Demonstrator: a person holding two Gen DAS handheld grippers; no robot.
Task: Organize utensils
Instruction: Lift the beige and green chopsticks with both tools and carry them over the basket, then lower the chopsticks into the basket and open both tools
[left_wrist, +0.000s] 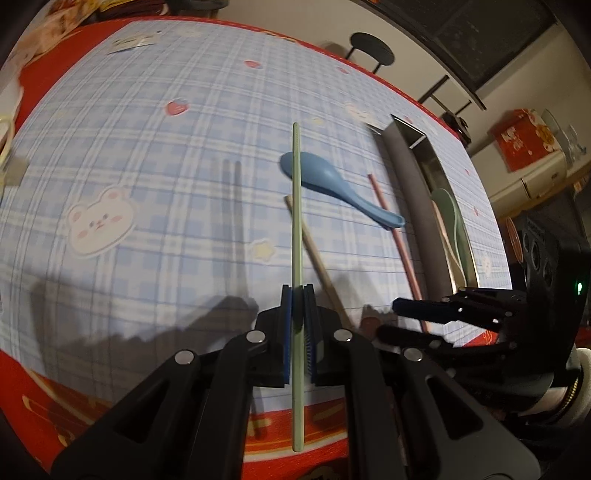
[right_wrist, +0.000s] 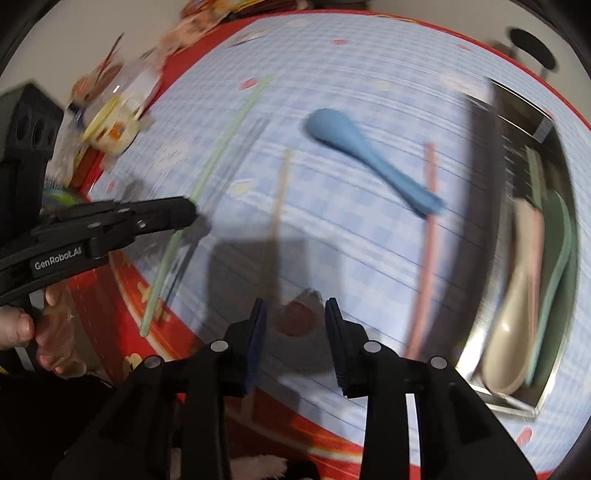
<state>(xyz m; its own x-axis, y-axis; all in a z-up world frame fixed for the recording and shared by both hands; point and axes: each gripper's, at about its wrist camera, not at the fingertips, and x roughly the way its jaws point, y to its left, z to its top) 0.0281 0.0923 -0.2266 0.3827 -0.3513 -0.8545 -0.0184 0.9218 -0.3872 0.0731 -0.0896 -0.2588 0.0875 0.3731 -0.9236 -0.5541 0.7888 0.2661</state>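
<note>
Left tool clamping slim pale-green chopstick, straight, matte

The left claw is clamped on a green chopstick that runs straight ahead over the checked surface. Just beyond its tips lie a blue spoon and a beige chopstick. To its right, a pink chopstick, a metal tray and the right claw.

"GenRobot.AI" stands in white on the left gripper arm
</note>
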